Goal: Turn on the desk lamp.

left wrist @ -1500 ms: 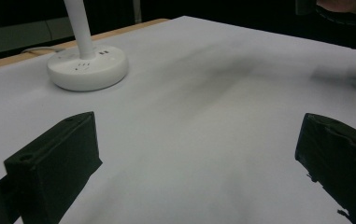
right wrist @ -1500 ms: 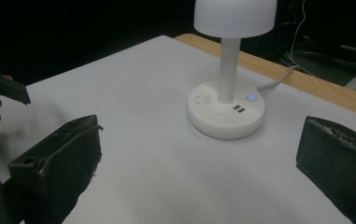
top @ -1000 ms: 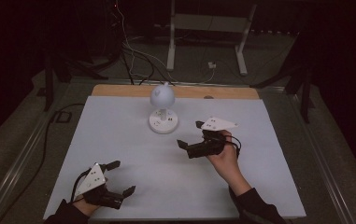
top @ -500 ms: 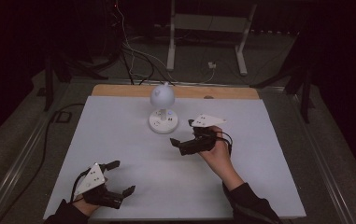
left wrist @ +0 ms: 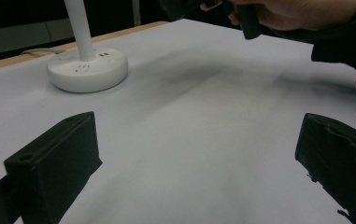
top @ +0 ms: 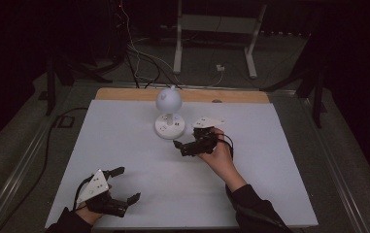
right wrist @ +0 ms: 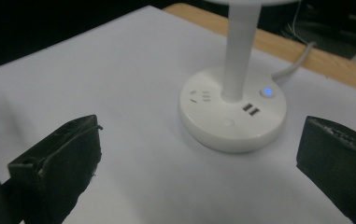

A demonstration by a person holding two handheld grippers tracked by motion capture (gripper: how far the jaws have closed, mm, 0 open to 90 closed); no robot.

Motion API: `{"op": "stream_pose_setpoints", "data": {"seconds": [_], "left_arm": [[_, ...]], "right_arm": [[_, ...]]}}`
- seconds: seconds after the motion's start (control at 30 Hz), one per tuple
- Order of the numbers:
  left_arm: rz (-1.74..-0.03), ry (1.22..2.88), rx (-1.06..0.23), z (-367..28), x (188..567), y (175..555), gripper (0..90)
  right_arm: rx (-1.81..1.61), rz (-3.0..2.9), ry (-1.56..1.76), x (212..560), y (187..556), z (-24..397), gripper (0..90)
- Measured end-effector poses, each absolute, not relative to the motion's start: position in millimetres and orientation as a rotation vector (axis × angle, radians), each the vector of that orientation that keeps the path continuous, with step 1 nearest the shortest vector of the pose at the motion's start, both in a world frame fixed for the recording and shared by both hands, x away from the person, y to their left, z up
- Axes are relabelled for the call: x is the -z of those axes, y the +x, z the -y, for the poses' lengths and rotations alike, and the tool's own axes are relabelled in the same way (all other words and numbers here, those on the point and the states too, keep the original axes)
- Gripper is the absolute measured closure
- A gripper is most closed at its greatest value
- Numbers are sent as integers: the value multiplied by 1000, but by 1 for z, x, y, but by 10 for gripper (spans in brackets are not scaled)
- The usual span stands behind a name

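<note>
We see a white lamp (top: 169, 114) standing upright at the far middle of the table (top: 270, 145), its round base (right wrist: 233, 112) showing a lit blue button (right wrist: 268, 91) and two USB ports. Our right gripper (top: 179, 147) sits just right of and slightly nearer than that base, jaws spread wide and holding nothing, aimed toward it without touching. Our left gripper (top: 124, 184) rests at the near left corner, well apart from the lamp, jaws likewise released and empty.

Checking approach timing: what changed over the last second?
The right gripper moved left across the table toward the desk lamp's base, jaws open, gripping nothing. The left gripper stayed open near the front edge; the lamp did not move.
</note>
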State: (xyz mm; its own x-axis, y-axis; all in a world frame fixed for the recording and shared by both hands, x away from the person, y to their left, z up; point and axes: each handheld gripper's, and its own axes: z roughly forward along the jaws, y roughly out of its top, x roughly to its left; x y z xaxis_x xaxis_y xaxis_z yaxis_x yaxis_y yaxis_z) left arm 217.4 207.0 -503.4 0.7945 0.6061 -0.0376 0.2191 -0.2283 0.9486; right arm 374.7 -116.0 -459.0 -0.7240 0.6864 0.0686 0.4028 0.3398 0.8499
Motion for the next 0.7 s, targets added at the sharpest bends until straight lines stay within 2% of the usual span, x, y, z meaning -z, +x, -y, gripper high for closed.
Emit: {"op": "stream_pose_setpoints", "data": {"seconds": [0.23,0.27,0.33,0.37,0.47,0.5,0.57,0.6,0.63,0.67,0.7], "left_arm": [[-636,1804,-406,-207,504,217,3],[-636,1805,-407,-207,504,217,3],[-633,1803,-410,-207,504,217,4],[-634,1801,-410,-207,504,217,4],[-635,1803,-410,-207,504,217,3],[-634,1804,-409,-207,504,217,4],[-632,1801,-408,-207,504,217,3],[-633,1801,-408,-207,504,217,3],[-634,1802,-407,-207,504,217,3],[-631,1804,-408,-207,504,217,3],[-630,1804,-410,-207,504,217,3]], "right_arm": [[-1315,-2286,1007,464,384,111,0],[-1314,-2285,1035,465,387,109,72],[-1313,-2278,1049,465,388,108,75],[-1299,-2271,1061,467,392,107,131],[-1287,-2261,1078,469,395,106,164],[-1260,-2265,1076,471,396,103,212],[-1247,-2264,1067,472,397,101,231],[-1233,-2261,1073,473,398,98,288],[-1233,-2261,1073,473,398,98,288],[-1232,-2260,1077,474,399,95,340],[-1232,-2260,1077,474,399,95,340]]}}
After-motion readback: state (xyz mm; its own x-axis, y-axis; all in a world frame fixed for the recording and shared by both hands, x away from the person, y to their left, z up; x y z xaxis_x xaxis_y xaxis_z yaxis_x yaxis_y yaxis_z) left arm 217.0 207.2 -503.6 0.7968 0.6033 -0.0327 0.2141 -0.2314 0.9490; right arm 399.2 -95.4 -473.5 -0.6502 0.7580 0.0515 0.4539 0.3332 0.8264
